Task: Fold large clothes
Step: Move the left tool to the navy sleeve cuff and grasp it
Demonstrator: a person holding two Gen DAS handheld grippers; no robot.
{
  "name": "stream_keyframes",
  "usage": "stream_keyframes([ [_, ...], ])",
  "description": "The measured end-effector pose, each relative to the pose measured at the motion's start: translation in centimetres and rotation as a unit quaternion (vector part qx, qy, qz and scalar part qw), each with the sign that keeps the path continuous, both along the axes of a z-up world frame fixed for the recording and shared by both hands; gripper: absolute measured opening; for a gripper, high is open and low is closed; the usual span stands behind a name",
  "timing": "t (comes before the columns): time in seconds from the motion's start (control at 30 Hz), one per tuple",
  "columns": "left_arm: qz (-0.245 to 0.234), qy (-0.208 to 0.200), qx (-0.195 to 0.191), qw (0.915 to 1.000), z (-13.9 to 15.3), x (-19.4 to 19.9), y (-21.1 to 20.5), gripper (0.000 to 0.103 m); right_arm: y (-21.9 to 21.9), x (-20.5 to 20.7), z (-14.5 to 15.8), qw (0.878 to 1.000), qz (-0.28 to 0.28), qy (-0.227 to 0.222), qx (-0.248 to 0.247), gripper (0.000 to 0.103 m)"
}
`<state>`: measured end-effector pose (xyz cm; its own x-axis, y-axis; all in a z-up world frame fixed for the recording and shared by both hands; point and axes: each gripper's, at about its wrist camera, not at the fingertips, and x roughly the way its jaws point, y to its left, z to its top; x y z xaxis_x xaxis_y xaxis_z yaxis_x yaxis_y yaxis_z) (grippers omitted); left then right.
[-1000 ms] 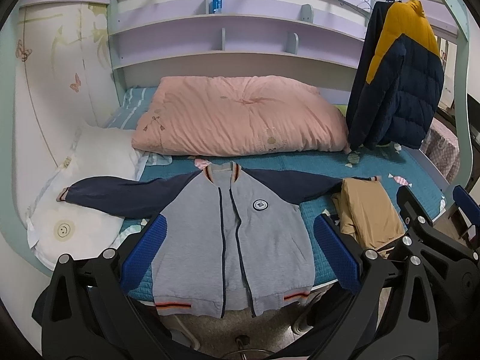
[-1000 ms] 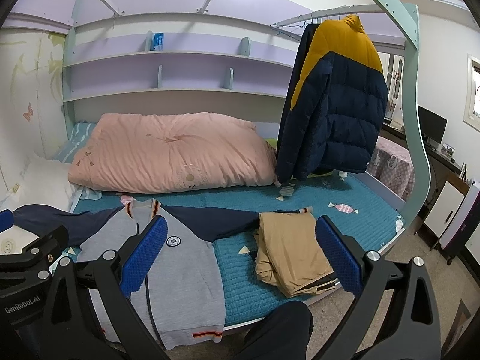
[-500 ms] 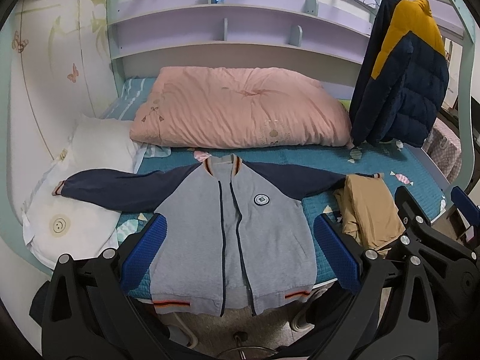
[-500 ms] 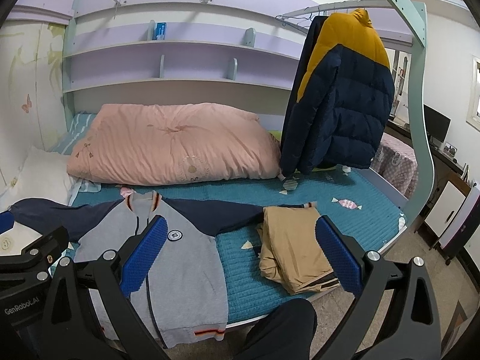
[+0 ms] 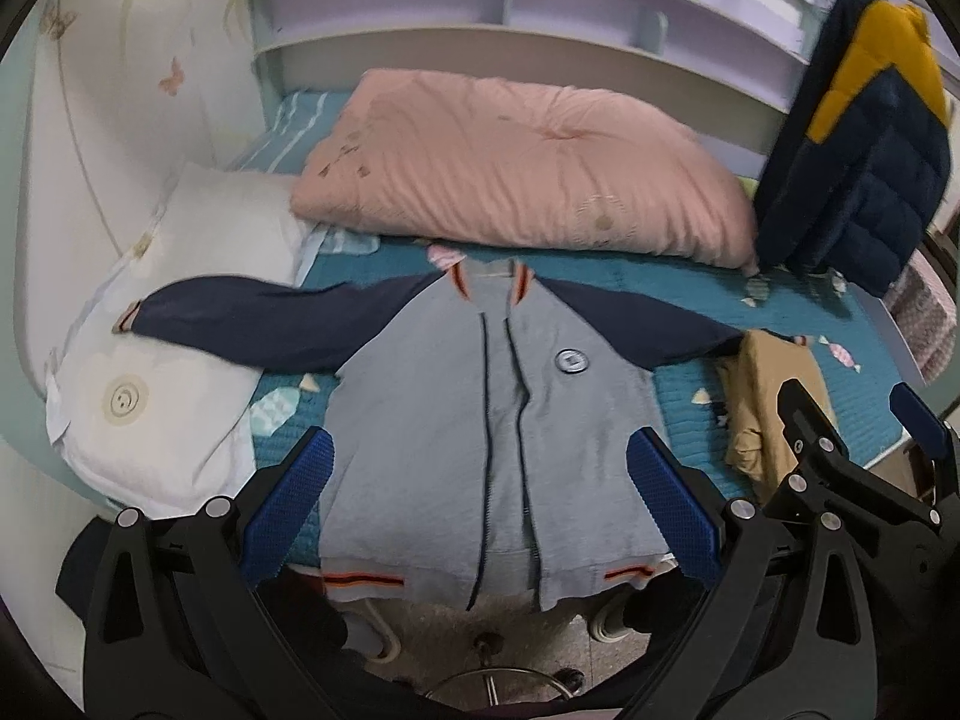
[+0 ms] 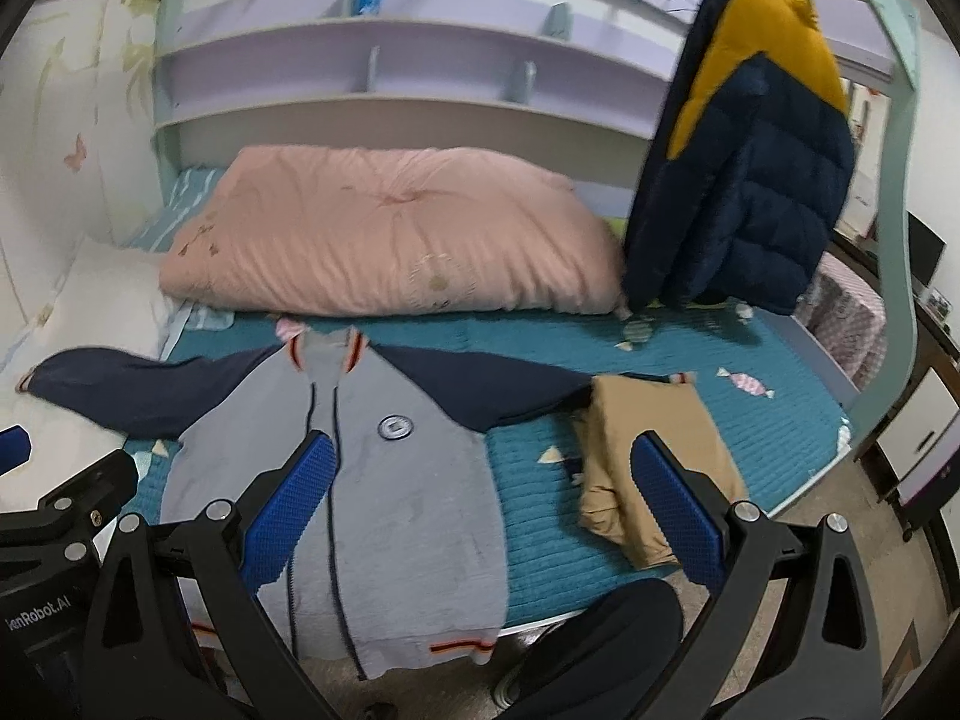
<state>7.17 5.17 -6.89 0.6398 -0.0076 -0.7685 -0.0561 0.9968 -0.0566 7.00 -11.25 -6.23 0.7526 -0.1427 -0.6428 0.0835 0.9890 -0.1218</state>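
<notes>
Your left gripper [image 5: 480,492] hangs over the near edge of the bed [image 5: 780,324], fingers [image 5: 288,498] spread wide apart, nothing between them. Your right gripper [image 6: 480,498] likewise: fingers [image 6: 678,504] wide apart, empty.

The jacket [image 5: 492,420] lies flat and front-up on the teal bed cover, grey body, navy sleeves, zip partly open. Collar points toward the pink quilt [image 5: 516,162]; striped hem hangs a little over the near edge of the bed.

In the left wrist view the grey body fills the gap between your left fingers, hem just below the pad tips. No contact seen. In the right wrist view the left pad sits over the jacket's chest beside the zip; the right pad sits over the tan folded garment [image 6: 648,456], with the bare cover between them.

Left sleeve [image 5: 252,324] stretches out onto the white pillow [image 5: 168,408]. Right sleeve [image 6: 480,390] runs out to the tan garment, cuff touching or tucked under it; cannot tell which.

Navy and yellow puffer coat [image 6: 750,168] hangs at the far right of the bed, well apart from the jacket. Your other gripper shows at the edge of each view.
</notes>
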Motion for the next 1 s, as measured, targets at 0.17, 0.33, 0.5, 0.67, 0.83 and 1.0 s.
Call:
stream_keyframes([
  [0.17,0.028,0.030,-0.011,0.9991,-1.9,1.4,3.3,0.098,3.1,2.2,-1.6,0.999,0.033,0.030,0.000,0.096],
  [0.33,0.062,0.060,-0.021,0.9960,-4.1,3.1,7.7,0.098,6.6,5.0,-3.6,0.995,0.074,0.066,0.006,0.096],
  [0.5,0.101,0.092,-0.041,0.9899,-6.8,5.6,12.9,0.098,10.7,9.2,-6.7,0.984,0.121,0.126,0.045,0.095],
  [0.67,0.148,0.088,-0.056,0.9835,-8.7,8.4,19.2,0.098,15.4,13.8,-9.4,0.973,0.159,0.159,0.055,0.094],
  [0.83,0.186,0.079,-0.063,0.9773,-9.1,10.7,25.5,0.098,18.5,18.1,-11.5,0.961,0.179,0.194,0.079,0.079],
  [1.0,0.212,0.067,-0.074,0.9721,-9.6,13.0,32.1,0.098,21.4,22.2,-13.6,0.950,0.199,0.219,0.096,0.042],
])
